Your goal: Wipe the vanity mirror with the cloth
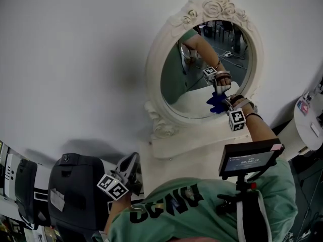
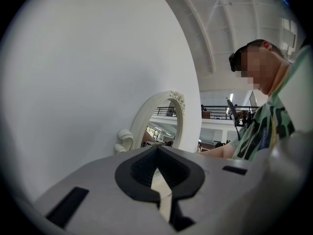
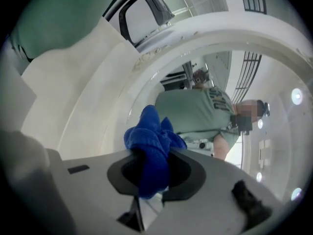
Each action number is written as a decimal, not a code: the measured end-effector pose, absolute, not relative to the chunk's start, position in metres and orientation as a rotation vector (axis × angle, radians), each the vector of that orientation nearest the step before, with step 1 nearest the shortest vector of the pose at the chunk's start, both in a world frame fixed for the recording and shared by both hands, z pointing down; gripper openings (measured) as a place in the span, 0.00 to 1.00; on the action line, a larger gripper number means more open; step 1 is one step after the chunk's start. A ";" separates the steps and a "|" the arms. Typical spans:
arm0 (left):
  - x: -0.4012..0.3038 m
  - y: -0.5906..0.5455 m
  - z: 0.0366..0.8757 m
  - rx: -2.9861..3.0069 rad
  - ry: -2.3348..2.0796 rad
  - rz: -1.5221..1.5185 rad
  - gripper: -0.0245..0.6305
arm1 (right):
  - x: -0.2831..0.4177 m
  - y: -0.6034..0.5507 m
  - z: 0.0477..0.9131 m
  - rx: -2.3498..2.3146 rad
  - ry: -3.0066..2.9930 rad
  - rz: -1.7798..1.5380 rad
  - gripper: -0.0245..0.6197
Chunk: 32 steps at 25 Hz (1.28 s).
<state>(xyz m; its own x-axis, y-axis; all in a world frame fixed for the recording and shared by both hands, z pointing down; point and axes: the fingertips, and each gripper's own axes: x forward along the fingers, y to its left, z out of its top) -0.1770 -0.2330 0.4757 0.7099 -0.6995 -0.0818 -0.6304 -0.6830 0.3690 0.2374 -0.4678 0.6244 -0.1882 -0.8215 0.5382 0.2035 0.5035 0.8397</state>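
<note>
Wall (image 1: 75, 59) backs ornate oval mirror (image 1: 194, 82); right claw (image 1: 225, 105) pinches crumpled cloth (image 3: 148, 133).

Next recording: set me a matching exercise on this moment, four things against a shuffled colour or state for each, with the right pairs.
Things
1. cloth
2. left gripper
3. right gripper
4. mirror frame

States
A. white, with carved roses on top
B. jaws shut on nothing, low beside the person
C. blue and bunched up
D. jaws shut on the cloth, at the glass

Pairs: 1-C, 2-B, 3-D, 4-A
</note>
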 end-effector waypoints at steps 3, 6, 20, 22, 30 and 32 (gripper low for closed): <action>-0.175 -0.234 0.476 2.607 -1.033 -0.308 0.05 | 0.304 -0.473 0.631 0.664 -1.402 -0.860 0.15; -0.175 -0.235 0.477 2.606 -1.032 -0.300 0.05 | 0.321 -0.474 0.630 0.726 -1.412 -0.787 0.15; -0.179 -0.236 0.478 2.599 -1.042 -0.327 0.05 | 0.183 -0.451 0.623 0.579 -1.614 -0.948 0.15; -0.177 -0.236 0.478 2.602 -1.037 -0.328 0.05 | 0.130 -0.443 0.628 0.524 -1.709 -0.991 0.15; -0.192 -0.231 0.474 2.582 -1.101 -0.335 0.05 | 0.003 -0.448 0.622 0.532 -1.930 -1.040 0.15; -0.200 -0.230 0.475 2.568 -1.126 -0.342 0.05 | 0.003 -0.451 0.621 0.533 -1.950 -1.045 0.15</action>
<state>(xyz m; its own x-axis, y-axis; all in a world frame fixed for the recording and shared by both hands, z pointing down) -0.2000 -0.2301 0.4754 0.6614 -0.7445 -0.0906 -0.6691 -0.6403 0.3772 0.0031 -0.4509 0.6213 -0.5578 -0.6804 0.4752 0.0191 0.5619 0.8270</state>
